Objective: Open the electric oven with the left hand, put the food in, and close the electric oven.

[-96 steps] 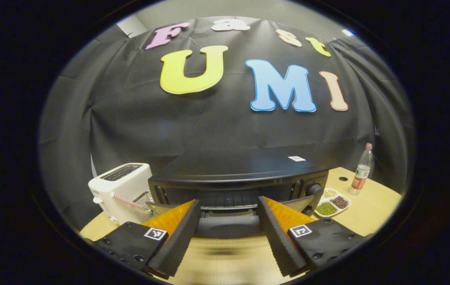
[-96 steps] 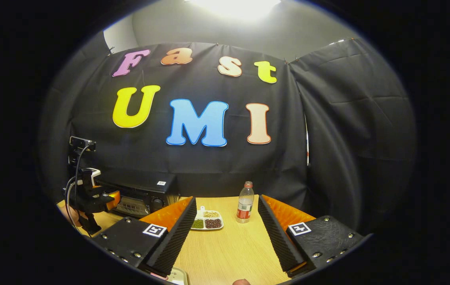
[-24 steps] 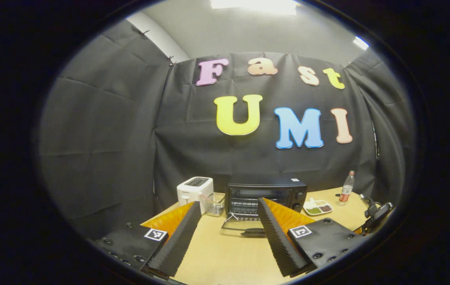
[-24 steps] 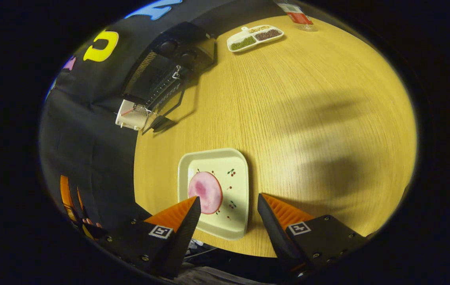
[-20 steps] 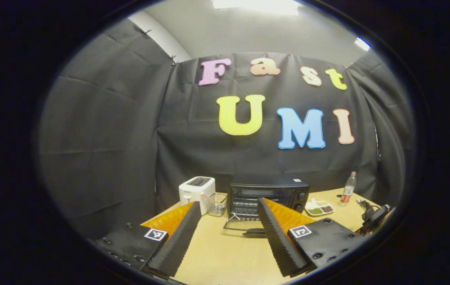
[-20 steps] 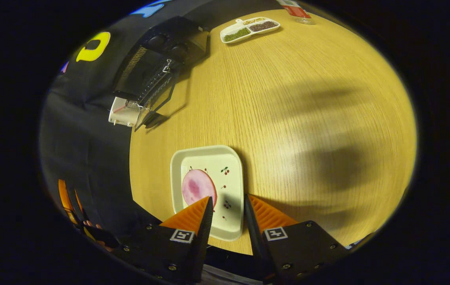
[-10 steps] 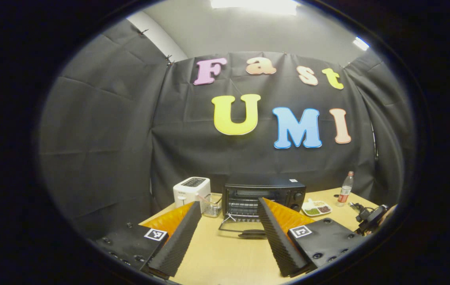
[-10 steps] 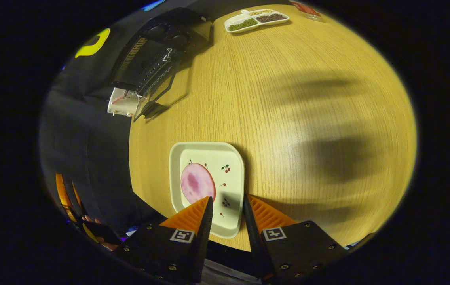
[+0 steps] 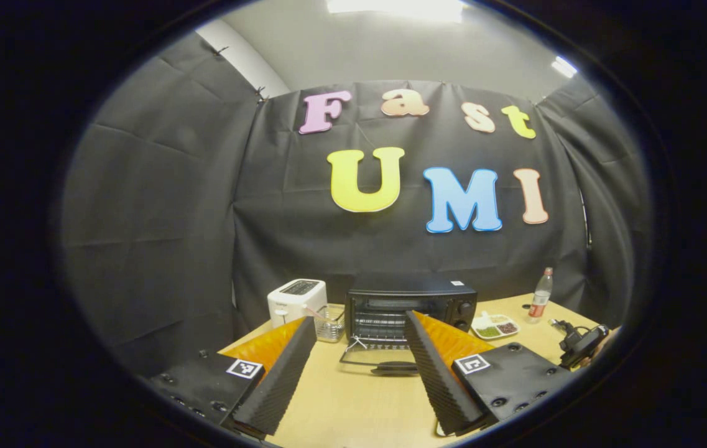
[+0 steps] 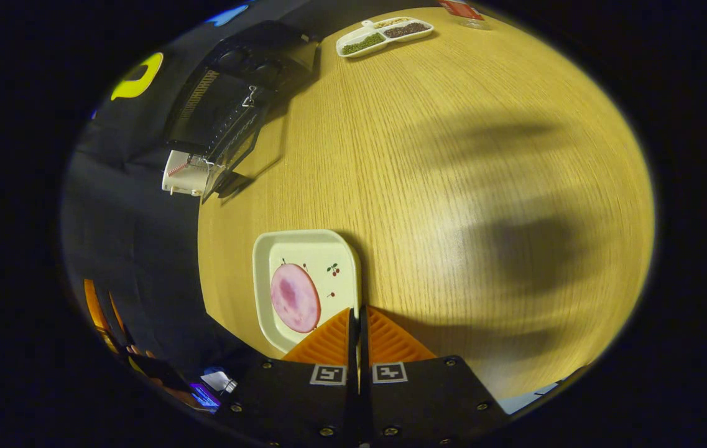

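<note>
My right hand-held gripper (image 10: 356,323) is closed down onto the right-hand rim of the plate (image 10: 278,249), the rim pinched edge-on between my two fingers with almost no gap left; the slice of ham (image 10: 295,297) lies flat on the plate, just left of the fingers and not touched by them. From this grip the electric oven (image 10: 229,93) lies ahead and to the left, well apart across the bare surface (image 10: 452,186); its door (image 10: 232,146) is dropped open toward me, with the toaster (image 10: 182,174) just beside it. The plate's free side points leftward, so I judge the carry must turn it to meet the opening squarely, keeping it level so the ham does not slide.

My left hand-held gripper (image 9: 353,373) has its fingers spread apart and holds nothing; it faces the electric oven (image 9: 409,302) from well back, the lowered door (image 9: 378,358) between its fingertips. The right hand-held gripper is the one at the food.
</note>
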Available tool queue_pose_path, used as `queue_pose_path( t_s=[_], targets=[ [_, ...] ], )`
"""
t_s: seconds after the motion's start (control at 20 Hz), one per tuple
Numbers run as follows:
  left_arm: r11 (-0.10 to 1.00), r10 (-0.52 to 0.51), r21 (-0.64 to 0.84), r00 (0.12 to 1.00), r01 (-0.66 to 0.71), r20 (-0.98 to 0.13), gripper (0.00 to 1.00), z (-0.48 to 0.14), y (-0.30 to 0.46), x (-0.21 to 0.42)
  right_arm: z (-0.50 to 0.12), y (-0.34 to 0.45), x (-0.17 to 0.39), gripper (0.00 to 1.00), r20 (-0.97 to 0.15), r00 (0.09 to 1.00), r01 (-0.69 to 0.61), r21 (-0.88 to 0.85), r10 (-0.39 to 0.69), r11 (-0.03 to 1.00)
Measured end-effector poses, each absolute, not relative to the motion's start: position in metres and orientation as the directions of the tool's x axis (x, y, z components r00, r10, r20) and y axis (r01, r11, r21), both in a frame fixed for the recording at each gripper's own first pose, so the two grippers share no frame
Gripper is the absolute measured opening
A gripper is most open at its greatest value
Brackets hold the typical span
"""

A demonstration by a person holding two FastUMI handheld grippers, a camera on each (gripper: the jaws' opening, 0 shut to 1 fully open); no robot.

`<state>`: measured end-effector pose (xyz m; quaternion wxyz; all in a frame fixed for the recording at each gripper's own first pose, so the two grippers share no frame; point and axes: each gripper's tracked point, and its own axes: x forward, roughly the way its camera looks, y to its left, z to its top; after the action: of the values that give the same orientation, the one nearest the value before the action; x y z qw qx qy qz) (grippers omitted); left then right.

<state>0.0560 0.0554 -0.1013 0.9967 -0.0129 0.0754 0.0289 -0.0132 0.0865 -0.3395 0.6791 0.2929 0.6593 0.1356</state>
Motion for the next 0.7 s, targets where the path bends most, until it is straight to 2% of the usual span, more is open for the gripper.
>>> queue_pose_path(
  t_s=[0.2, 0.45, 0.7],
  targets=[
    [0.998, 0.059, -0.016, 0.989, -0.062, -0.137, 1.00, -0.096, 0.060, 0.059, -0.329, 0.085, -0.012, 0.00, -0.792, 0.134, 0.223, 0.610, 0.596, 0.760],
    [0.997, 0.064, -0.022, 0.989, -0.068, -0.134, 1.00, -0.099, 0.062, 0.069, -0.298, 0.100, 0.009, 0.00, -0.725, 0.210, 0.293, 0.686, 0.656, 0.665],
    [0.998, 0.051, -0.031, 0.989, -0.056, -0.136, 1.00, -0.104, 0.065, 0.087, -0.281, 0.128, 0.046, 0.00, -0.704, 0.305, 0.353, 0.709, 0.642, 0.611]
  ],
)
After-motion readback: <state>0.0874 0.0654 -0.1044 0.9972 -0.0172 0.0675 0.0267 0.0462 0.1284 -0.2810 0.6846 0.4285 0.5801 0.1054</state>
